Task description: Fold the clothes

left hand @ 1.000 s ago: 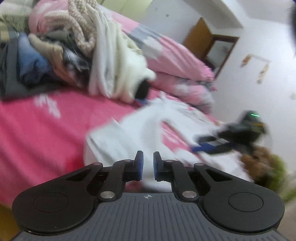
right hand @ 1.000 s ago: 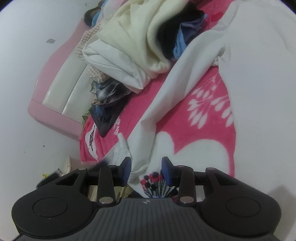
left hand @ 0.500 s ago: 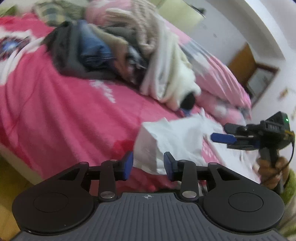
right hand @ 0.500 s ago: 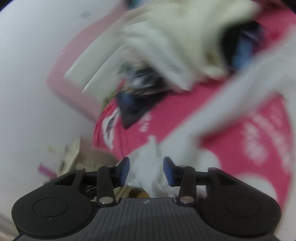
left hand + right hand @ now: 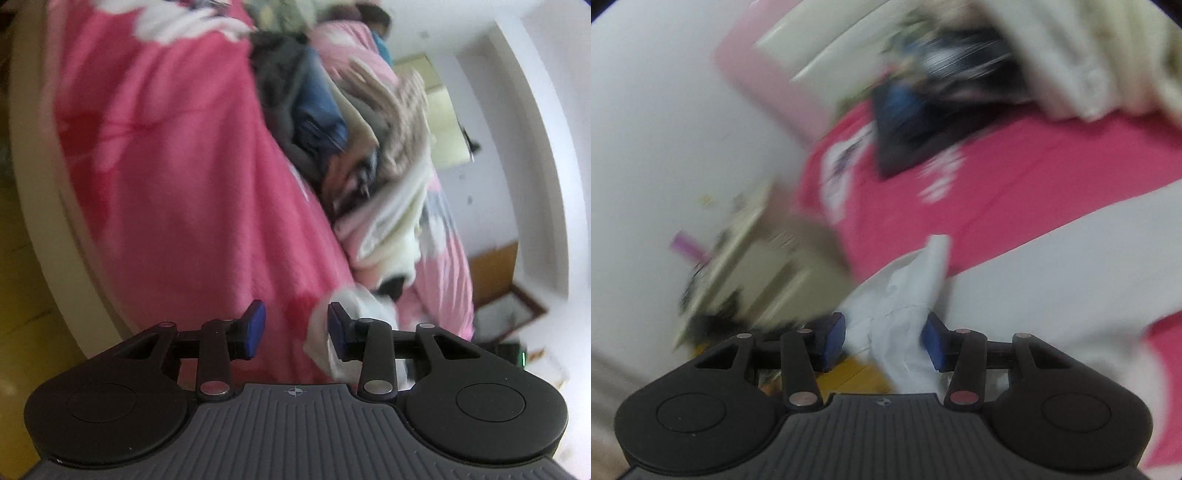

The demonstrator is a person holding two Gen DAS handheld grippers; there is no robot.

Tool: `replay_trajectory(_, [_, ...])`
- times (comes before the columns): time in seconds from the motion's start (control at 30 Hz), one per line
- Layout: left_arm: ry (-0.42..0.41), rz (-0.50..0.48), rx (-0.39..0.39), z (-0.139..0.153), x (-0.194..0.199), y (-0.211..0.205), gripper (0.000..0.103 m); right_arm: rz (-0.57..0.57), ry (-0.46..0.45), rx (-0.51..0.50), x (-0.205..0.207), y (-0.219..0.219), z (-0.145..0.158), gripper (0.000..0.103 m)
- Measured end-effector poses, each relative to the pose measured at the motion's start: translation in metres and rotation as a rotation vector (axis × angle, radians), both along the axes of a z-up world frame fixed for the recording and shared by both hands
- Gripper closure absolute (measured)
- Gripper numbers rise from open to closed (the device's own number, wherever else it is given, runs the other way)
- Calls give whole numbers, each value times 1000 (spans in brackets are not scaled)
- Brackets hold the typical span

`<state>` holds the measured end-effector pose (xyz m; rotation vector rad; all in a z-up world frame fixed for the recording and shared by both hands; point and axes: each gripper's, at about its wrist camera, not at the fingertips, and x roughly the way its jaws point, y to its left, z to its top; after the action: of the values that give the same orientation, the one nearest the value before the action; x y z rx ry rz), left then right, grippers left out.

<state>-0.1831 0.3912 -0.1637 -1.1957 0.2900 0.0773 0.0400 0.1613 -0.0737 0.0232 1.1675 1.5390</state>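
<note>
Your left gripper has its jaws apart, having just been opening, and nothing is pinched between them: the white garment bunches against the outer side of the right-hand blue pad, with only pink blanket showing in the gap. Your right gripper also stands with its jaws apart after opening further; a crumpled fold of the white garment sits between its fingers, close to both pads, though the blur hides whether either one presses it. The rest of the garment trails rightward across the blanket. The heap of unfolded clothes lies farther up the bed.
</note>
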Motion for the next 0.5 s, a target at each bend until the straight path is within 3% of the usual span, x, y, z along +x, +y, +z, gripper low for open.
replay_trajectory(0.1, [-28, 21, -50, -4, -4, 8, 50, 124, -50, 9, -29, -2, 5, 54])
replay_trajectory(0.23, [-18, -33, -10, -1, 8, 3, 38, 201, -141, 1, -61, -12, 8, 54])
replay_trajectory(0.33, [9, -96, 36, -5, 25, -2, 29, 192, -136, 11, -65, -29, 12, 54])
replay_trajectory(0.5, [46, -191, 146, -11, 50, -9, 16, 61, -83, 24, -45, -72, 20, 53])
